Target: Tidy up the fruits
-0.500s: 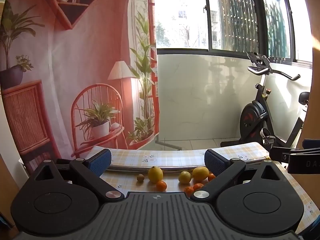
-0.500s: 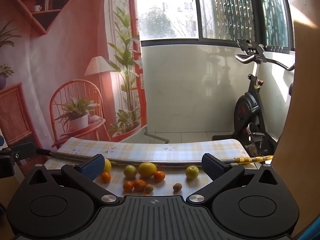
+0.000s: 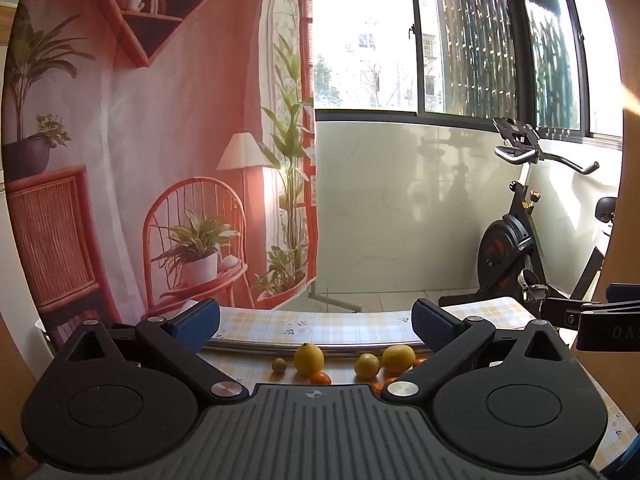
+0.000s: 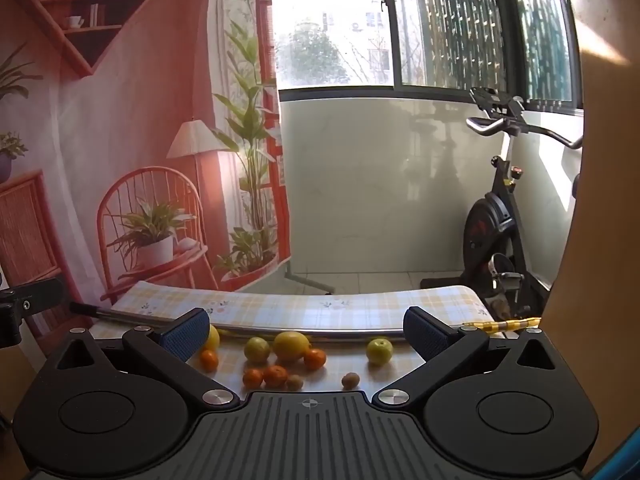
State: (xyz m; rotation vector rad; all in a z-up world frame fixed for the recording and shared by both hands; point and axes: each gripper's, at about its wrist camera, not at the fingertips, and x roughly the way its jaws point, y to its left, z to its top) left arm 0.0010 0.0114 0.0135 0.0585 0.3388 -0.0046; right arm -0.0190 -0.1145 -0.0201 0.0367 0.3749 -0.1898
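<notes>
The desk [image 4: 320,312] is covered by a yellow checked cloth with small flower prints. A long metal rod [image 4: 304,334] lies across it. In front of the rod lie a large lemon [image 4: 291,346], a green apple [image 4: 380,351], several small oranges [image 4: 264,376] and two small brown fruits [image 4: 350,380], all loose on the cloth.

tablecloth [image 4: 304,312]: yellow plaid (floral motifs) | mandarins [image 4: 315,359]: orange
</notes>
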